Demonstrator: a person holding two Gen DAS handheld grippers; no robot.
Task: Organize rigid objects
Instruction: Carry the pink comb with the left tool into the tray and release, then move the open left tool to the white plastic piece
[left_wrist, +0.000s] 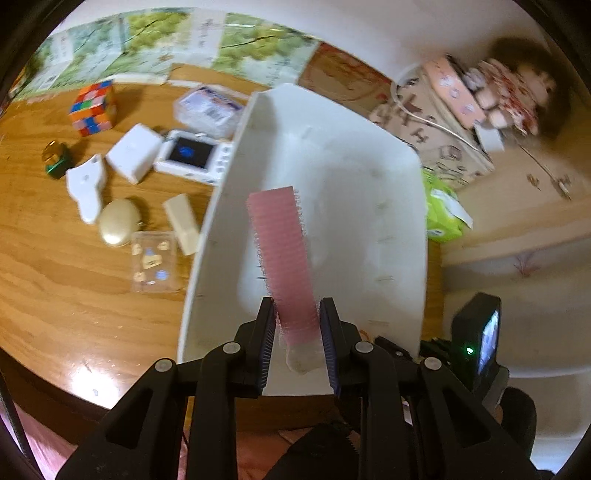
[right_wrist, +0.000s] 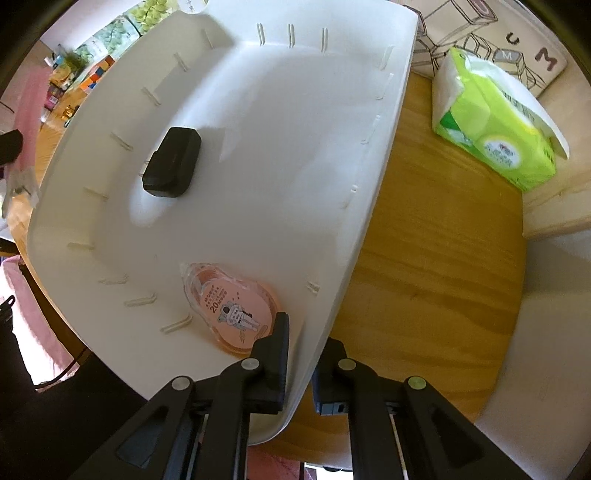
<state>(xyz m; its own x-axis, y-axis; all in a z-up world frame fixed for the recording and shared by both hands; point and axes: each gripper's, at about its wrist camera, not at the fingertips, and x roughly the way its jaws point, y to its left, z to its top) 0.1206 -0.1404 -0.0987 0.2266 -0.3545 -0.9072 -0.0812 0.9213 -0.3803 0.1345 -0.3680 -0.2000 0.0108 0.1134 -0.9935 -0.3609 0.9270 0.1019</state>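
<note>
My left gripper (left_wrist: 297, 310) is shut on a pink bristly hair roller (left_wrist: 280, 251), which sticks out forward over the open white bin (left_wrist: 229, 177). The right gripper (right_wrist: 306, 332) points straight down and is shut on the near wall of the white bin (right_wrist: 258, 129), one finger inside and one outside. On the bin's floor lie a black box (right_wrist: 171, 162) and a pink correction-tape dispenser (right_wrist: 229, 306), the latter just beside the inner finger. The roller shows as a pink blur (right_wrist: 31, 107) at the left edge of the right wrist view.
On the wooden table left of the bin lie a Rubik's cube (left_wrist: 93, 108), a white box (left_wrist: 133, 152), a small screen device (left_wrist: 192, 155), a cream egg shape (left_wrist: 119, 220), a white bar (left_wrist: 183, 223) and a clear case (left_wrist: 153, 262). A green tissue pack (right_wrist: 495, 129) sits right of the bin.
</note>
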